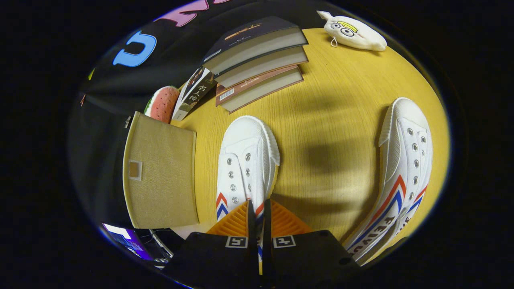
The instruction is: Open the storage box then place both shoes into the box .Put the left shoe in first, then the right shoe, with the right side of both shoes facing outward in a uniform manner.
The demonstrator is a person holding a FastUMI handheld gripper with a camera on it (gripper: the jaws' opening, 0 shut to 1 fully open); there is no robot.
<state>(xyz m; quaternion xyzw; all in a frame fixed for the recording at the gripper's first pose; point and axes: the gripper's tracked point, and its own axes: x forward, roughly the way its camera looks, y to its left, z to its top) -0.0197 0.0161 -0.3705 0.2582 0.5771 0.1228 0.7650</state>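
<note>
**Gripper clamped on a shoe**

The gripper (pixel 259 218) has its orange fingers (pixel 235 220) nearly together, apparently pinching the near shoe's (pixel 245 160) side wall. The other shoe (pixel 401 168) lies well apart on the table (pixel 333 120); the storage box (pixel 160 172) stands just beside the held shoe.

The yellow wood-grain table (pixel 341 120) is carrying two white shoes, one (pixel 247 160) just beside the beige storage box (pixel 160 176), the other (pixel 401 172) well apart. A book stack (pixel 257 60) and a white plush toy (pixel 353 30) are lying beyond them.
</note>
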